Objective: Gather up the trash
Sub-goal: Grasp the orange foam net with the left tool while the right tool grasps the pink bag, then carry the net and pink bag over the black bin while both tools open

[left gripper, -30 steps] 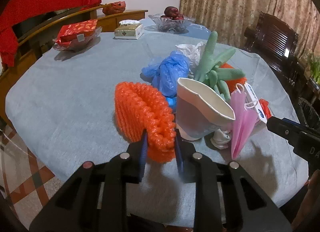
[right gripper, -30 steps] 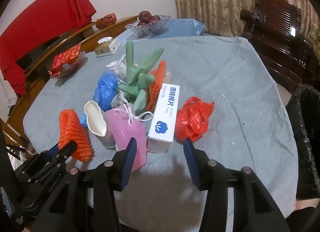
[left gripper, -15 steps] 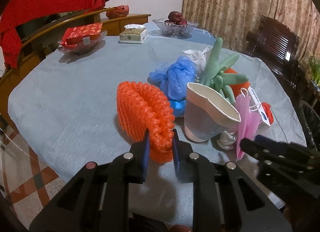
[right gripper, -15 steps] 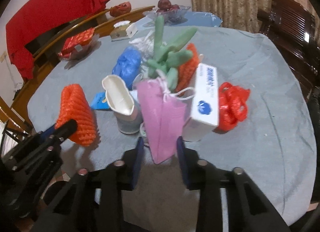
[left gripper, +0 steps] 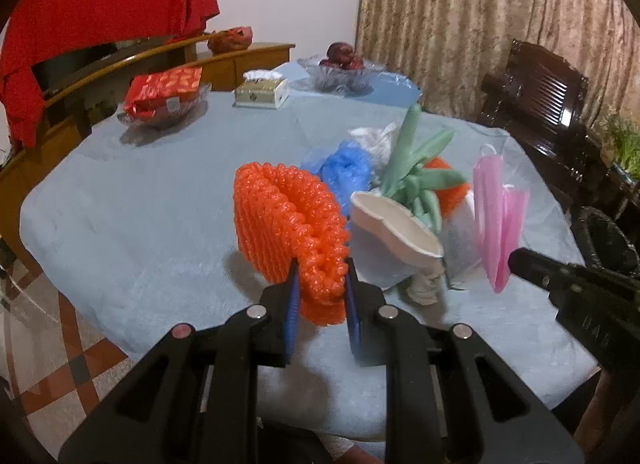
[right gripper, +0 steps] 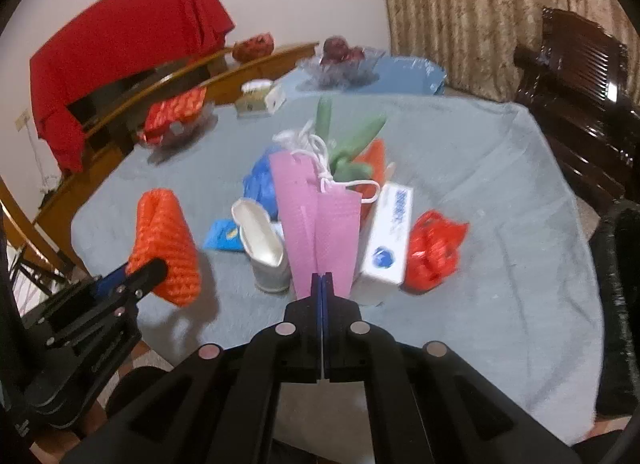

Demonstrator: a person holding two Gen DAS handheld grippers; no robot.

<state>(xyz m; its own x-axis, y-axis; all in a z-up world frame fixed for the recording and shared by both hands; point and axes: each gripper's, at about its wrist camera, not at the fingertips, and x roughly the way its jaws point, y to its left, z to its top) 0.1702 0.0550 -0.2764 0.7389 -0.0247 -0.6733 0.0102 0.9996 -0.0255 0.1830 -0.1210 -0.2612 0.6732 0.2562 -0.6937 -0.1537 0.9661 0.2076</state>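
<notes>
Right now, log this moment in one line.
left tongs: shut on orange foam net | right tongs: shut on pink mask | both lifted off table

A table (left gripper: 132, 220) under a grey-blue cloth carries a pile of litter near its middle: a paper cup (right gripper: 264, 240), a white box (right gripper: 390, 236), a red bag (right gripper: 434, 248), a blue wrapper (right gripper: 222, 236), a blue bag (left gripper: 348, 172) and green gloves (left gripper: 416, 168). At its far edge stand a tissue box (left gripper: 260, 92), a fruit bowl (left gripper: 340, 72) and a dish of red packets (left gripper: 164, 98).
</notes>
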